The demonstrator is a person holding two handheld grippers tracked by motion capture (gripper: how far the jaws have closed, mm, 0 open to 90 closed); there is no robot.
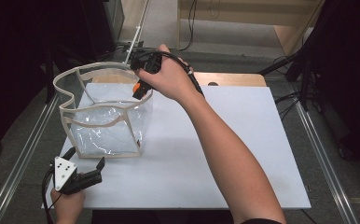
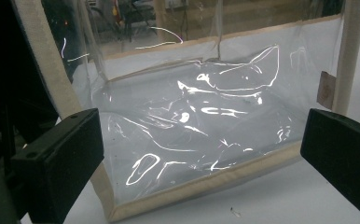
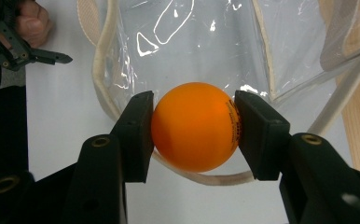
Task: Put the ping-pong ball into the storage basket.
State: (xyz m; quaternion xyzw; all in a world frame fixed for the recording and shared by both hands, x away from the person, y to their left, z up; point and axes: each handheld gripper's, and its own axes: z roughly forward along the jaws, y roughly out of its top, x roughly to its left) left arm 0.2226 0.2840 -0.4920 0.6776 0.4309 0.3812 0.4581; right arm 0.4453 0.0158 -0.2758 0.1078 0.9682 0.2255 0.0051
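A clear plastic bag [image 1: 104,117] with beige trim stands open on the white table top [image 1: 206,154] at the left. My right gripper [image 1: 138,90] hangs over the bag's far right rim, shut on an orange ball [image 1: 135,87]. In the right gripper view the ball [image 3: 196,126] is pinched between both black pads, above the bag's rim [image 3: 206,178]. My left gripper [image 1: 86,159] rests near the table's front left corner, open and empty, facing the bag's near wall [image 2: 192,121].
A wooden board [image 1: 234,78] lies along the table's far edge. Metal rails [image 1: 24,154] run down both sides of the table. Cables and dark stands crowd the floor beyond. The white table top spreads bare to the right of the bag.
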